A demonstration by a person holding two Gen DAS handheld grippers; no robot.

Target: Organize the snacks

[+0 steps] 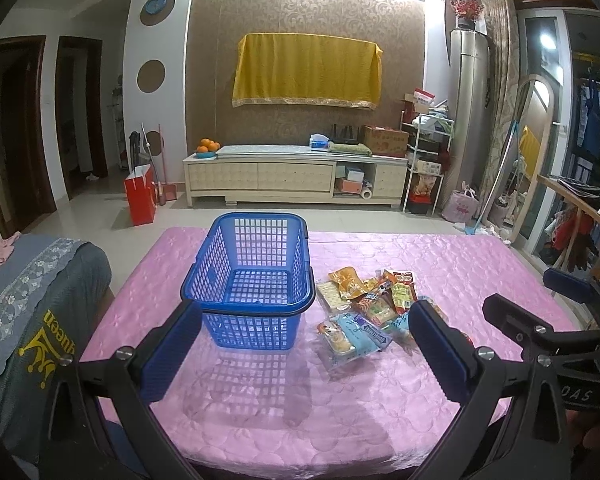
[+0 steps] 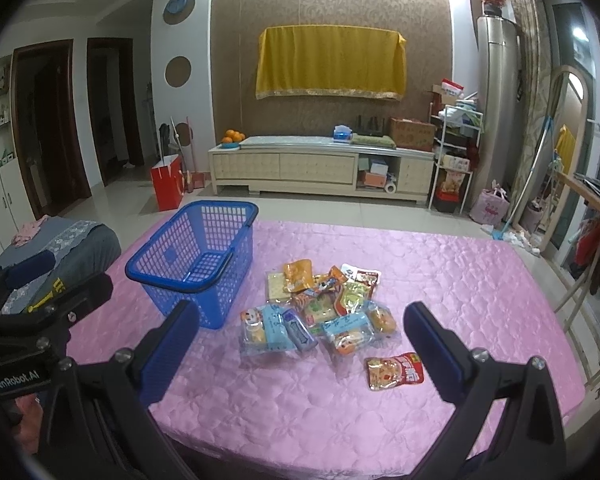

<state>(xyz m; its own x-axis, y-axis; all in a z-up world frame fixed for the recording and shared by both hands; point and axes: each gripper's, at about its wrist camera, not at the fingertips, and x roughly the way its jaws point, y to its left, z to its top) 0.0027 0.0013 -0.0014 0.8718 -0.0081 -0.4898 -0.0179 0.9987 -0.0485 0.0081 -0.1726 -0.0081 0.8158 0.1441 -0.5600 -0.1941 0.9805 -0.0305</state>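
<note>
Blue pads tip both tools. The left gripper (image 1: 304, 344) and the right gripper (image 2: 300, 344) hang spread wide above the pink cloth (image 2: 480, 300), each grasping nothing. Near them one red packet (image 2: 395, 371) lies alone. Just past it sits one pile of snacks (image 2: 320, 308), maybe ten packets, too jumbled to count. One blue basket (image 1: 252, 268) stands left of the pile with no snacks inside.

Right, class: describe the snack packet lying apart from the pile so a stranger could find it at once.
Start at the pink tablecloth, then find the heap of snacks right of the blue basket. Nearer the camera than the heap lies one red packet, flat and alone, touching no other snack.
</note>
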